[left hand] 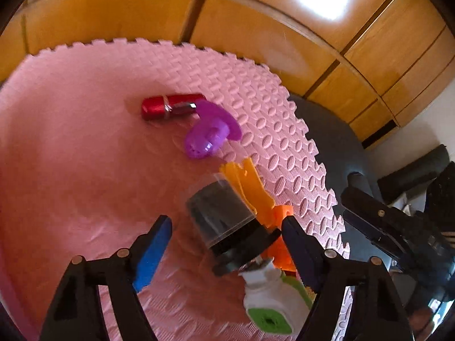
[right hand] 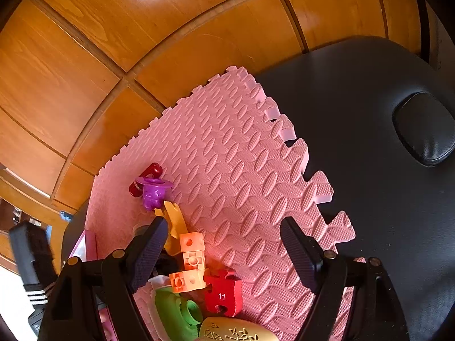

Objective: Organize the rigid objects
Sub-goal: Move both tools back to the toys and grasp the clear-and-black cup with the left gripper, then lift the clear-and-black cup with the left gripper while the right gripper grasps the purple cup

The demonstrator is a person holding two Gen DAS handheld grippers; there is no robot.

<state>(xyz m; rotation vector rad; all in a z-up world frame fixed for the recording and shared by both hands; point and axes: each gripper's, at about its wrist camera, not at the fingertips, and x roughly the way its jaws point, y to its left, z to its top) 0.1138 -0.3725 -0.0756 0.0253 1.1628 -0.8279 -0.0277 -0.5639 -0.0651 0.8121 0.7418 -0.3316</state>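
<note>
While the left tool (left hand: 226,240) hangs over the pink foam mat (left hand: 85,170) with its jaws spread around a clear-capped dark cylinder (left hand: 224,216), neither pad presses on it, so I judge this to be the reach for the next piece to sort, not yet a grip. No earlier view is to hand, so only this much is plain: the cylinder stands tilted between the blue pads, with a gap showing on the left side. Behind it lie a yellow plastic piece (left hand: 247,182), a purple cap-like toy (left hand: 209,136) and a red tube (left hand: 170,107), the last two touching. The right tool (right hand: 224,240) hovers spread and empty above the mat, beside orange blocks (right hand: 192,258), a red puzzle piece marked 11 (right hand: 223,292) and a green and white item (right hand: 173,309). The next move probably calls for centring the cylinder, then closing squarely on its smooth wall so it does not slip or tip into the yellow piece. Open mat lies to the left; on the right the jagged mat edge (left hand: 327,187) and the dark padded surface (right hand: 369,113) beyond leave less room
</note>
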